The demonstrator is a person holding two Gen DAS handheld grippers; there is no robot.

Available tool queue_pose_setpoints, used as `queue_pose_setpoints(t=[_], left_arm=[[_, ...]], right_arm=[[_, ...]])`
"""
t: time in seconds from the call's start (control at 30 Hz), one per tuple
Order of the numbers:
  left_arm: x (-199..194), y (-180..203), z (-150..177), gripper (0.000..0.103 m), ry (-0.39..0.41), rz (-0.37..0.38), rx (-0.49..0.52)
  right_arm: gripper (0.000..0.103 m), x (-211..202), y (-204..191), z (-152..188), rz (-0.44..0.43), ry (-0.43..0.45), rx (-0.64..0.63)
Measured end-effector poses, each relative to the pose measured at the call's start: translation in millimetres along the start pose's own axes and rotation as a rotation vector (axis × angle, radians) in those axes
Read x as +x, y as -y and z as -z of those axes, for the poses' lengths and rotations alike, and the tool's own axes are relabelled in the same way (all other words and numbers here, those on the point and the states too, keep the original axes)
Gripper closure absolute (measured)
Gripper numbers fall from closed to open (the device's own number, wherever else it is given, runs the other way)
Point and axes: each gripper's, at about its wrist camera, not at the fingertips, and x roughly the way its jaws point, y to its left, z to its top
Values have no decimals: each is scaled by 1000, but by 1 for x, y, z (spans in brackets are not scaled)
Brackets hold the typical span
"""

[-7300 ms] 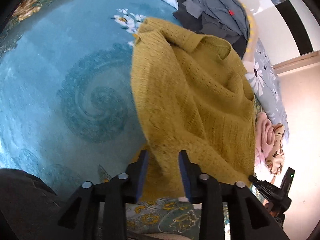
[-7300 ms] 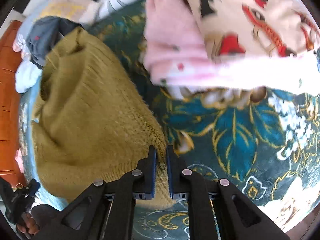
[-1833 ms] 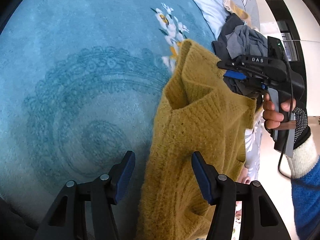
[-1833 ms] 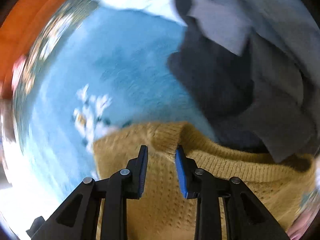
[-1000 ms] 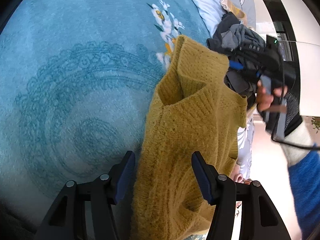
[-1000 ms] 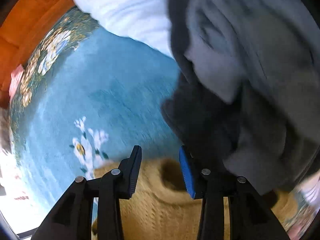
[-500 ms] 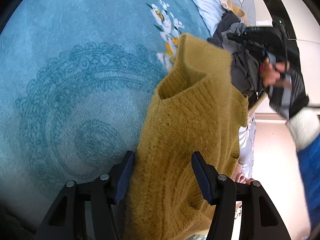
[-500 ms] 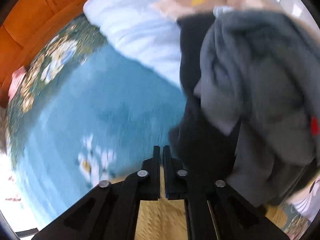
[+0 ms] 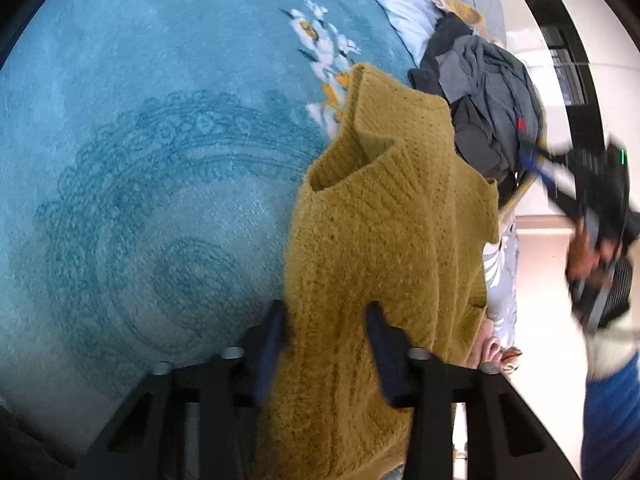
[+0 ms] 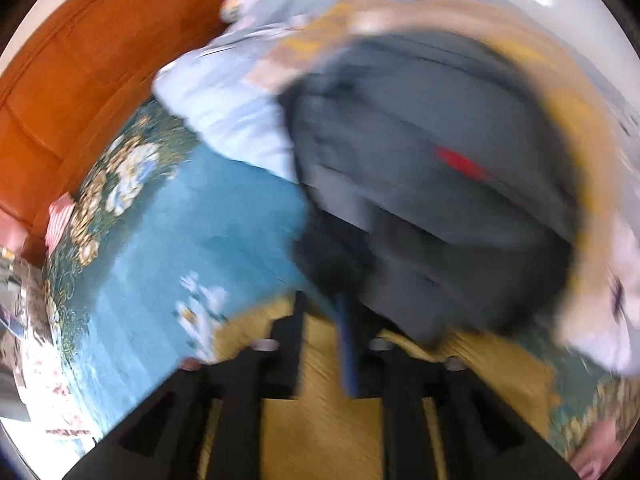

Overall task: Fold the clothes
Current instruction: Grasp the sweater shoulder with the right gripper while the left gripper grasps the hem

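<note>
A mustard knit sweater [image 9: 384, 240] lies partly folded on the blue bedspread [image 9: 140, 160]. My left gripper [image 9: 326, 332] is low over its near end; the jaws are closing and the knit fills the gap, with both pads pressing into it. My right gripper [image 10: 322, 320] is blurred by motion, its jaws opening with nothing between them. Only the sweater [image 10: 320, 420] shows below it. In the left wrist view the right gripper [image 9: 536, 166] is held by a hand, up off the sweater's far right corner.
A heap of grey and dark clothes [image 9: 488, 92] sits just beyond the sweater, also seen blurred as the grey heap [image 10: 420, 180]. A pale blue pillow [image 10: 228, 112] and a wooden headboard [image 10: 80, 60] lie further back. Pink folded clothes [image 9: 496, 350] sit at the bed's right edge.
The right gripper, shut at the sweater's far edge half a second ago, has parted its jaws and swung up and away to the right. The left jaws have narrowed onto the knit.
</note>
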Motion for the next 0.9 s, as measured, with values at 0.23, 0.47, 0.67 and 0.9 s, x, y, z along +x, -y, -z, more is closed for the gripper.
queue_pose_setpoints(t=[0.23, 0.47, 0.67, 0.9], left_arm=[[-14, -5, 4, 50, 56, 13, -47], [-35, -6, 9, 38, 140, 23, -55], [-37, 0, 9, 38, 175, -19, -47], [-47, 13, 17, 38, 182, -50, 4]], right_arm=[[46, -11, 130, 80, 182, -66, 226], [46, 16, 125, 75, 243, -65, 104], [46, 69, 66, 31, 356, -104, -213], [68, 93, 64, 22, 386, -173, -271]])
